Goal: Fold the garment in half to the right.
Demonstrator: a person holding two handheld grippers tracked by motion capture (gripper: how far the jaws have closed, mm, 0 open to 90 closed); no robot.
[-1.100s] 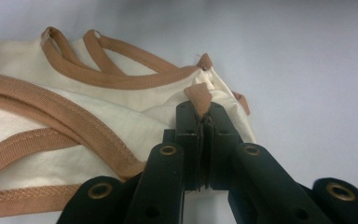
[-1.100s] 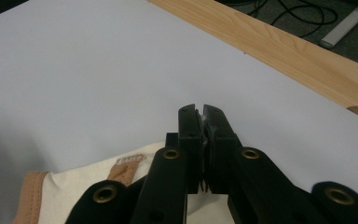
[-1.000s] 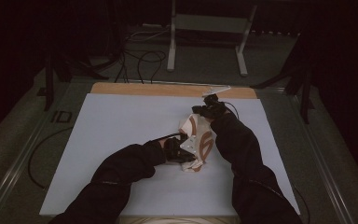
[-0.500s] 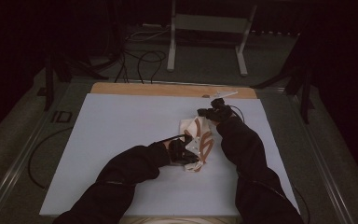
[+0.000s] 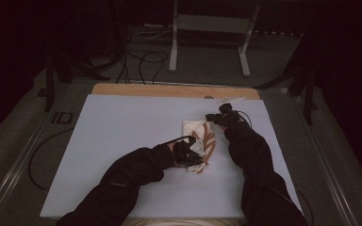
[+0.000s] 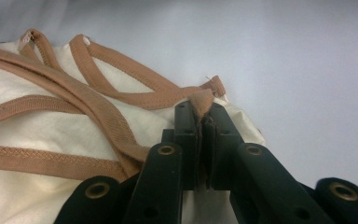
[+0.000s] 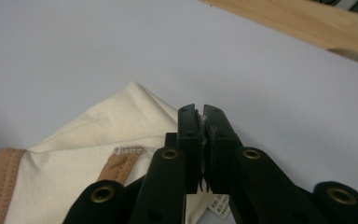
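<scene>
A cream garment (image 5: 199, 141) with tan straps (image 6: 98, 105) is being kept on the pale blue sheet (image 5: 122, 141) that is covering the table, right of the sheet's centre. The sheet is being used as the landmark here.

The left gripper (image 5: 192, 157) is being held at the garment's near end, toward the sheet's near edge. In the left gripper view, its jaws are being pressed together on the end of a tan strap, whose tip is sticking up between them, while the rest of the straps are lying looped across the cream cloth to the left.

The right gripper (image 5: 213, 117) is being held at the garment's far end, toward the sheet's far edge, near the wooden strip (image 5: 169, 90) that is bordering the sheet there. In the right gripper view, its jaws are being held nearly closed, with only a thin slit showing; a white label (image 7: 221, 205) is showing just beneath them, but whether cloth is being pinched cannot be told. A cream corner (image 7: 135, 91) of the garment is pointing out across the sheet to the left of the jaws.
</scene>
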